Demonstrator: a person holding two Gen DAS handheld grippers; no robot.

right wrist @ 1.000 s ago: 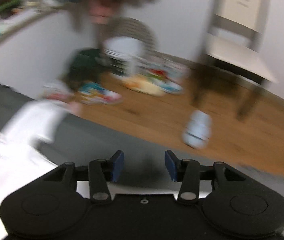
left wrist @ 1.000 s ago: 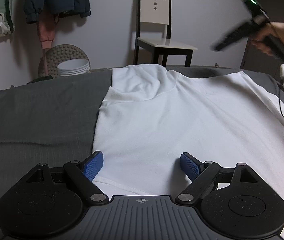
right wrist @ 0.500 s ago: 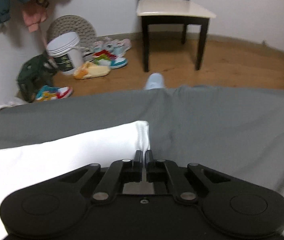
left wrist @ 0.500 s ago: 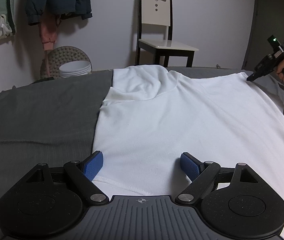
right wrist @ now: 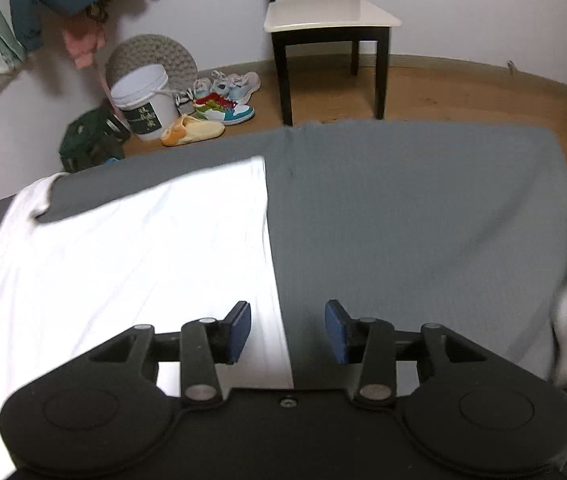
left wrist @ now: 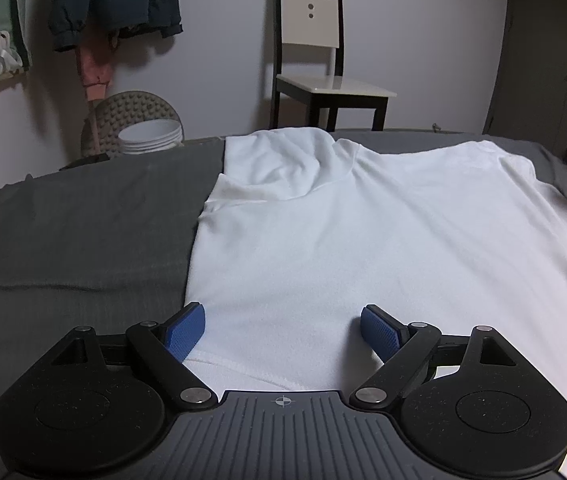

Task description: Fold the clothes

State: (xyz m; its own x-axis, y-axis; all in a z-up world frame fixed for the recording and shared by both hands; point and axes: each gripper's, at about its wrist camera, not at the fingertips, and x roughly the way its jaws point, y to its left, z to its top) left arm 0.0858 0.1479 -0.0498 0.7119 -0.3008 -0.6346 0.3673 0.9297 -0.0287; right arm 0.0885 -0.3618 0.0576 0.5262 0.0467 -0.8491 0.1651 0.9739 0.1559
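shirt [left wrist: 363,240]: white, soft, light, limp; lies flat on bed [left wrist: 63,232]
hold: pinch hem/edge, w/ both claws
left claw [left wrist: 283,330]: released, over hem
right claw [right wrist: 287,330]: released, astride side edge

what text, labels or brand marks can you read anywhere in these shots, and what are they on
No text reads clearly in either view.
White bucket: dark label with pale markings, too blurred to read.
Sneakers: no legible brand.
Left gripper: only a small crosshair mark on its body, no words.
White shirt: plain, no print visible.
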